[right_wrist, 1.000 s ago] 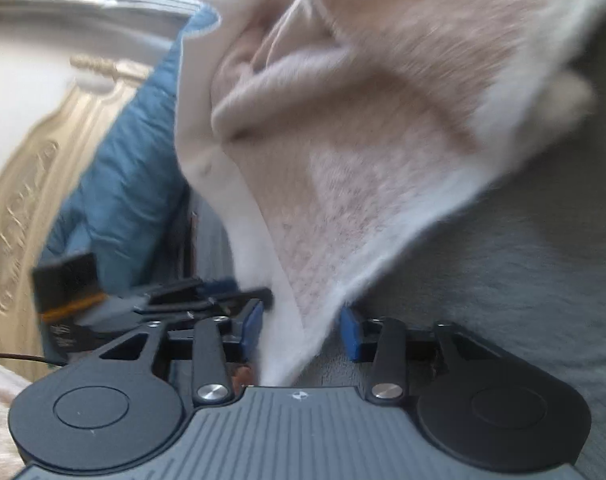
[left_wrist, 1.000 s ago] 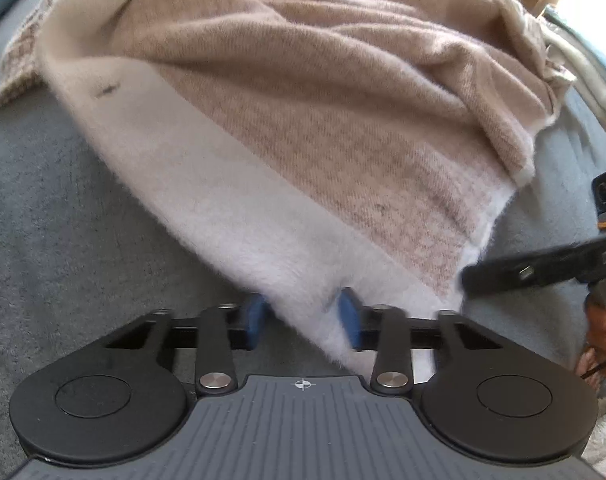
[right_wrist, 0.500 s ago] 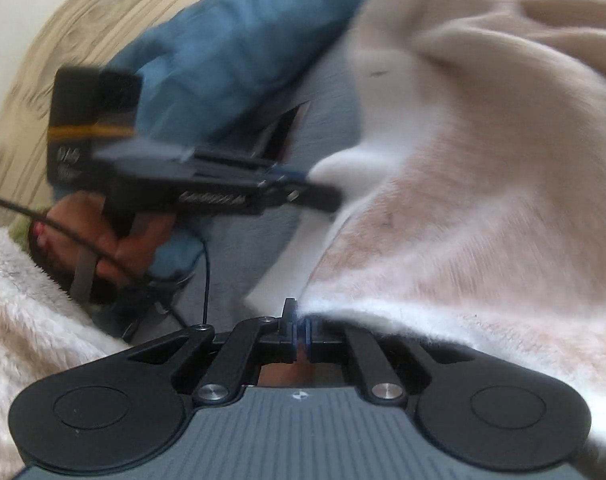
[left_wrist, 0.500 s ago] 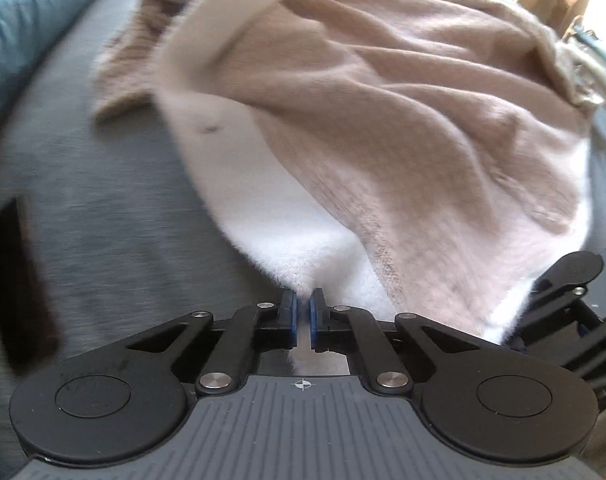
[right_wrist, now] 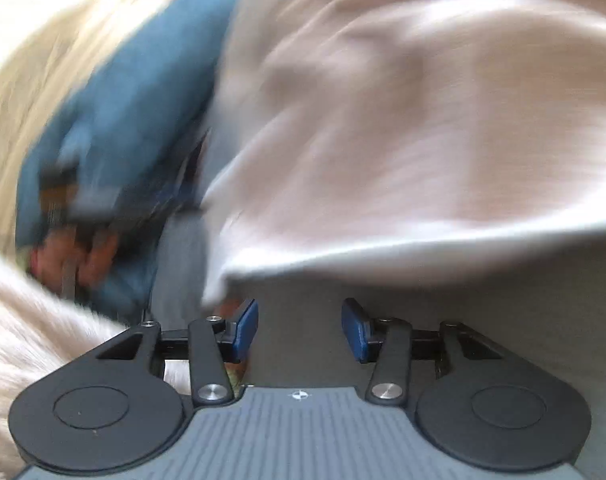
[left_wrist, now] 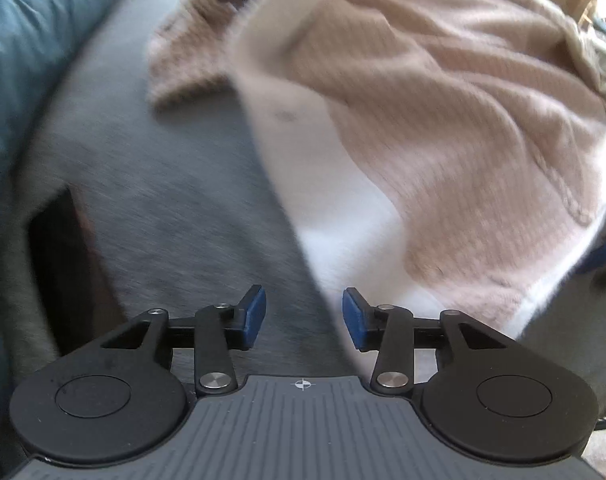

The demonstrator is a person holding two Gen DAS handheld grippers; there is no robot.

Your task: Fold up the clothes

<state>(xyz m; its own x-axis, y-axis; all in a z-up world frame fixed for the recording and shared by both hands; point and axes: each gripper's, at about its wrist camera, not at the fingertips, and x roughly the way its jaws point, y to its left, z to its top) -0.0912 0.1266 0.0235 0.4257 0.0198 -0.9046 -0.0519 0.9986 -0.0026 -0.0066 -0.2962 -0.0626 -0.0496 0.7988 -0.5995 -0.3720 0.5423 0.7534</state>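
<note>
Both hand-held grippers, left (left_wrist: 303, 318) and right (right_wrist: 299, 330), just opened and empty, releasing the pink fleece garment (left_wrist: 443, 128) onto the grey bed (left_wrist: 163, 200), hem nearest, presumably for flattening.

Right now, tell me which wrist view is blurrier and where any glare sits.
Right wrist view: heavy motion smear across the beige garment and blue cushion, only the right gripper sharp. Left wrist view: milder blur, sunlit glare top right, left gripper crisp.
</note>
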